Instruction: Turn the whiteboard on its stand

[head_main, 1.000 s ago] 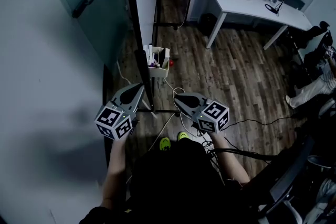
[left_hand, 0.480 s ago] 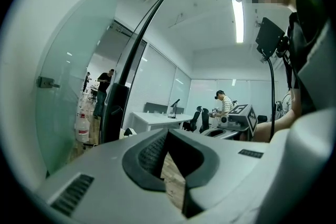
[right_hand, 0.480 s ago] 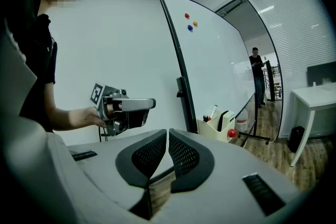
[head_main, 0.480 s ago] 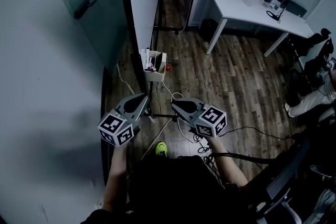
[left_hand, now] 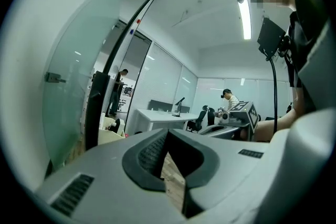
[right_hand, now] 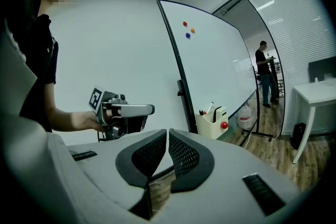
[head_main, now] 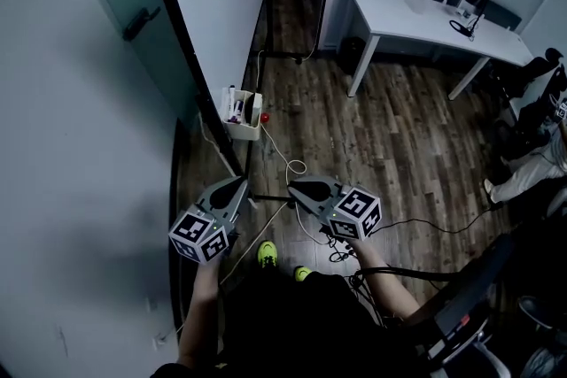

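Low in the middle of the head view, my left gripper (head_main: 239, 182) and right gripper (head_main: 293, 188) were both clenched, empty. At upper left stood the whiteboard (head_main: 226, 4), its dark edge slanting down toward my left gripper.

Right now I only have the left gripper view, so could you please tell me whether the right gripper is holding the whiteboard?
Observer: No. The right gripper is shut on nothing and is clear of the whiteboard.
Operator: Thank you. Is anything hanging on it?
Observer: Yes, a bin with markers in it hangs at its lower edge.
Operator: And what about the floor there?
Observer: A cable loops across the floor just past the bin.
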`<state>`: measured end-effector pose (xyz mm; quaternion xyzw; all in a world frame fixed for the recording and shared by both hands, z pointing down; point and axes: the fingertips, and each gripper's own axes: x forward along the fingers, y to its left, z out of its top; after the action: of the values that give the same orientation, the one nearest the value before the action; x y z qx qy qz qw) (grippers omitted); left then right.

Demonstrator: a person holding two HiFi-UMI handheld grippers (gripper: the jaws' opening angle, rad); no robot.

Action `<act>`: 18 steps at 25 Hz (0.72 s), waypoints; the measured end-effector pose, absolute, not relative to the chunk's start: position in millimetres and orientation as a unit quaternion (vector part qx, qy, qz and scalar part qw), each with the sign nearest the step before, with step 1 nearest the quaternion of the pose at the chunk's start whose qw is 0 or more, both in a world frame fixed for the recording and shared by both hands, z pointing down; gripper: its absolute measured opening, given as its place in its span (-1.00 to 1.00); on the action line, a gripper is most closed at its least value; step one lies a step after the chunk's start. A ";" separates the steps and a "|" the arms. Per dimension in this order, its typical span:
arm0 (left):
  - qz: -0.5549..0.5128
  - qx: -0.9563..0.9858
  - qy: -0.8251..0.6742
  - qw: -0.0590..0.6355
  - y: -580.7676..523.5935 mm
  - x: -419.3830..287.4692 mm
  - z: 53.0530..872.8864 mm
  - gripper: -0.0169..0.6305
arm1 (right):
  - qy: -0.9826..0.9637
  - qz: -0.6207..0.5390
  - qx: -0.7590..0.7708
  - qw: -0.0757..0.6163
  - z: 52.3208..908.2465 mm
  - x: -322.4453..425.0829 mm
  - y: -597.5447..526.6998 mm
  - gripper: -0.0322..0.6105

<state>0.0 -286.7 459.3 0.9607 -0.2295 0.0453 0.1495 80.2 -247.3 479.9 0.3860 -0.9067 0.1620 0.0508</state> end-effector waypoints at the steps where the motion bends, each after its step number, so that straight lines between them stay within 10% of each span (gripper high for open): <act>1: 0.046 0.961 -0.230 0.149 -280.7 4.2 457.9 -0.91 | -0.908 0.162 0.383 0.050 479.5 83.5 -243.3 -0.82; 18: 0.032 0.948 -0.279 0.152 -186.2 26.9 446.2 -0.91 | -0.935 0.149 0.320 0.039 475.3 101.2 -166.9 -0.81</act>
<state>26.9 -186.2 446.2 0.9476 -0.2789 0.0322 0.1523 101.2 -166.9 475.3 0.3204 -0.9346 0.1494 0.0390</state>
